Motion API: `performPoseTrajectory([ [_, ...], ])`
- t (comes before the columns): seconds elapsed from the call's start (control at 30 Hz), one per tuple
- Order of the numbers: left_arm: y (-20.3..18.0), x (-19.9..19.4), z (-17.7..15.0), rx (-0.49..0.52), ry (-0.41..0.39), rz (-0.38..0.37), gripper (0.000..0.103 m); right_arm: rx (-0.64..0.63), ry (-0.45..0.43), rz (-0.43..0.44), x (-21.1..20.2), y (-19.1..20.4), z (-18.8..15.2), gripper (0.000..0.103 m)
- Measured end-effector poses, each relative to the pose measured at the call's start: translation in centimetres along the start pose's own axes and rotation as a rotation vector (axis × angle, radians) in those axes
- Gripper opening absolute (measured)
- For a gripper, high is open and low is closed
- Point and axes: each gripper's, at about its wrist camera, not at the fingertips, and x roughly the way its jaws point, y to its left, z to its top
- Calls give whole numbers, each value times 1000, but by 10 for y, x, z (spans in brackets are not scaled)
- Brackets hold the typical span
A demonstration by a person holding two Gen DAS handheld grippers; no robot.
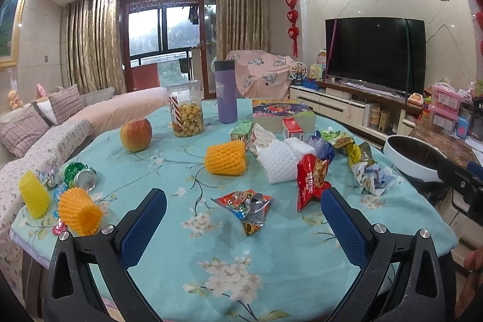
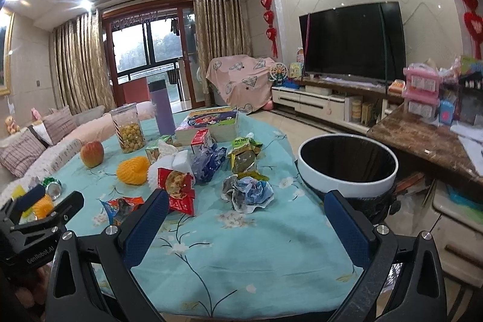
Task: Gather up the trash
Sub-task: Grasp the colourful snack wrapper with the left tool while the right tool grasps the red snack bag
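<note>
both grippers, left (image 1: 243, 210) & right (image 2: 246, 212), hovering spread wide, holding nothing. wrappers (image 1: 245, 205) lying loose on tablecloth (image 1: 271, 261); bin (image 2: 347, 165) standing beside table. nothing collected yet; next prob. pinching nearest wrapper.

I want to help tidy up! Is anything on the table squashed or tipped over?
Yes. A green drink can lies on its side, dented, near the table's left edge. A paper ball is crumpled close to the white bin. Torn snack wrappers lie flat in the middle. The popcorn jar and purple bottle stand upright.
</note>
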Motion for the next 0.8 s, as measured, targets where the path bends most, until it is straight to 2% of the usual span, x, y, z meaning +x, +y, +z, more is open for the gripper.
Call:
performPoseTrajectory([
  [0.3,15,31,-1,-12,93,3,101,18,68,22,21,-9,-5,102],
  [0.43,20,55,-2,-14,170,-14,86,23,130,53,39,-7,-9,94],
  [0.53,26,69,-1,-24,212,-29,78,12,179,94,55,1,-11,86],
  [0.67,34,85,3,-33,254,-53,75,2,237,154,76,16,-10,77],
  [0.8,39,97,7,-38,283,-84,71,14,283,223,94,29,-8,74],
])
